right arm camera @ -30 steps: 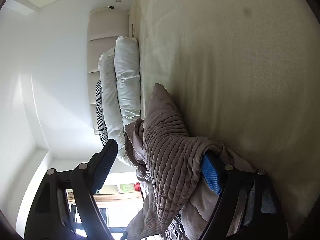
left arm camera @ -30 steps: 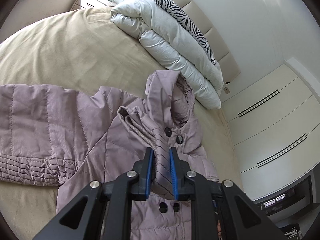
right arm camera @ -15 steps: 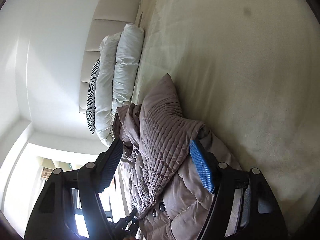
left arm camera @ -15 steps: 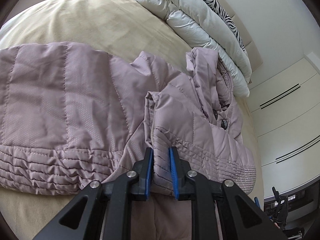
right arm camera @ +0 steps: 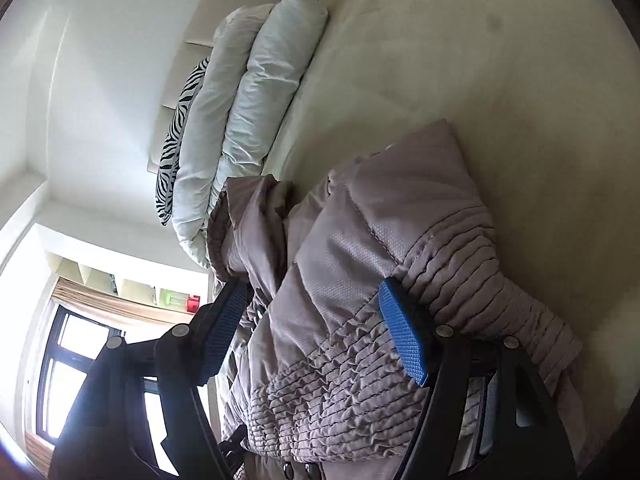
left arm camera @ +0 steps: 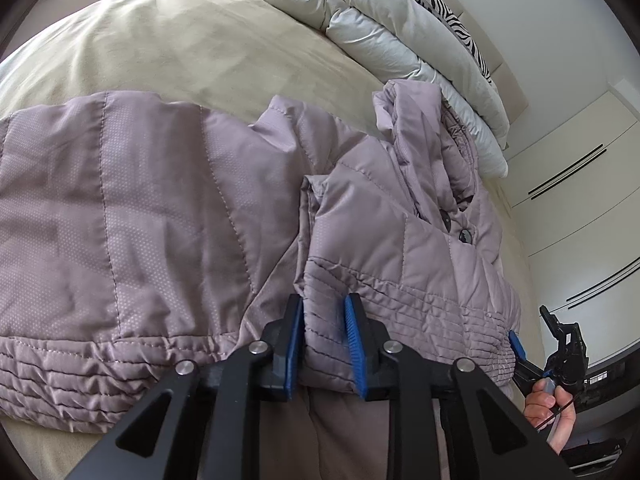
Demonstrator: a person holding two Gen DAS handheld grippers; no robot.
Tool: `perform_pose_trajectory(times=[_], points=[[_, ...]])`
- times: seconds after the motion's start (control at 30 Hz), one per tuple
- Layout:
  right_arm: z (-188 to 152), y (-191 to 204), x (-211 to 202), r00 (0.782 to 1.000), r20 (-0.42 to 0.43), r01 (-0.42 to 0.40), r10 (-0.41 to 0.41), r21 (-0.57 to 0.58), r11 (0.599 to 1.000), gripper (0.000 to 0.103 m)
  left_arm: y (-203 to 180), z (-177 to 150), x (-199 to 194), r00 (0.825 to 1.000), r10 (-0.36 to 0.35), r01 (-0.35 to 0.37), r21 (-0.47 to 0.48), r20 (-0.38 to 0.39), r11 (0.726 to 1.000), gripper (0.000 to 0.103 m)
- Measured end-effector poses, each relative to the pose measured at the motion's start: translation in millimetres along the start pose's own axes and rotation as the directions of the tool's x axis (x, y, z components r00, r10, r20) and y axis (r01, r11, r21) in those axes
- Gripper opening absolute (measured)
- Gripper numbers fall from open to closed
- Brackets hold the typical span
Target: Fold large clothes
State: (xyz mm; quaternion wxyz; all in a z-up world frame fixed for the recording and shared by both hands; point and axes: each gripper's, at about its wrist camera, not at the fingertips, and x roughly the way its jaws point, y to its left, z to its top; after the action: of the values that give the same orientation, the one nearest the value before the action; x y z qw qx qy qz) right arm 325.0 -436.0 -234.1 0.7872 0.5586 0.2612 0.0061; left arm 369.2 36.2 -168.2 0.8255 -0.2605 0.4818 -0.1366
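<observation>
A mauve quilted jacket (left arm camera: 168, 216) lies on the beige bed (left arm camera: 168, 44). One sleeve spreads flat to the left; the other sleeve is folded across the chest. My left gripper (left arm camera: 325, 346) is shut on that folded sleeve's ribbed cuff (left arm camera: 400, 300), low over the jacket. In the right wrist view the same jacket (right arm camera: 360, 260) fills the lower middle, and my right gripper (right arm camera: 316, 332) is open, its jaws wide on either side of the gathered cuff (right arm camera: 340, 384). The right gripper also shows at the left wrist view's right edge (left arm camera: 560, 344).
A folded white duvet (left arm camera: 400, 36) and a zebra-print pillow (left arm camera: 452, 4) lie at the bed's head by the padded headboard. White wardrobe doors (left arm camera: 580, 208) stand to the right. A window with shelves (right arm camera: 100, 320) is beyond the bed.
My left gripper has carried the cuff down and laid the sleeve across the jacket's chest. My right gripper has stayed open over the other end of the cuff and tilted.
</observation>
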Motion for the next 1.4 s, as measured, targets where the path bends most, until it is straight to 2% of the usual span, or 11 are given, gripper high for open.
perform_pose_trajectory(times=[0.17, 0.33, 0.43, 0.6, 0.7, 0.77, 0.83, 0.93, 1.07, 1.17, 1.4], points=[[-6, 0, 1, 1.000, -0.017, 0.015, -0.017, -0.098, 0.995, 0.064, 6, -2, 3, 0.999, -0.029, 0.029, 0.007, 0.014, 1.000, 0.026], [5, 34, -9, 0.998, 0.029, -0.048, 0.053, -0.152, 0.987, 0.067, 6, -4, 4, 0.999, -0.030, 0.029, 0.019, 0.028, 0.999, 0.027], [16, 17, 12, 0.999, -0.015, 0.037, -0.039, -0.125, 0.991, 0.072, 6, -6, 4, 0.999, -0.035, 0.034, 0.028, 0.041, 0.999, 0.027], [6, 5, 13, 0.999, -0.005, 0.047, -0.049, -0.217, 0.975, 0.069, 10, -8, -5, 0.995, -0.080, 0.080, 0.013, 0.060, 0.997, 0.030], [-5, 22, -14, 0.999, 0.026, 0.053, -0.048, -0.233, 0.971, 0.069, 8, -13, -32, 0.993, -0.077, 0.079, -0.024, 0.086, 0.997, 0.049], [-18, 38, -37, 0.999, 0.034, 0.017, -0.008, -0.270, 0.963, 0.072, 7, -21, -67, 0.983, -0.111, 0.118, -0.042, 0.149, 0.992, 0.077], [-37, 54, -57, 1.000, 0.018, -0.004, 0.010, -0.317, 0.948, 0.075, 17, -33, -107, 0.967, -0.126, 0.143, -0.061, 0.222, 0.988, 0.087], [-70, 68, -80, 0.999, -0.044, -0.041, 0.027, -0.361, 0.932, 0.076, 56, -53, -167, 0.940, -0.138, 0.192, -0.148, 0.313, 0.970, 0.089], [-113, 70, -106, 0.992, -0.109, -0.092, 0.058, -0.347, 0.933, 0.076, 149, -86, -236, 0.886, -0.120, 0.308, -0.374, 0.448, 0.875, 0.090], [-141, 70, -121, 0.989, -0.133, -0.105, 0.063, -0.340, 0.934, 0.076, 212, -110, -273, 0.862, -0.017, 0.310, -0.501, 0.507, 0.808, 0.090], [-188, 62, -130, 0.984, -0.179, -0.069, 0.013, -0.307, 0.949, 0.076, 300, -141, -298, 0.794, 0.099, 0.445, -0.683, 0.600, 0.579, 0.090]])
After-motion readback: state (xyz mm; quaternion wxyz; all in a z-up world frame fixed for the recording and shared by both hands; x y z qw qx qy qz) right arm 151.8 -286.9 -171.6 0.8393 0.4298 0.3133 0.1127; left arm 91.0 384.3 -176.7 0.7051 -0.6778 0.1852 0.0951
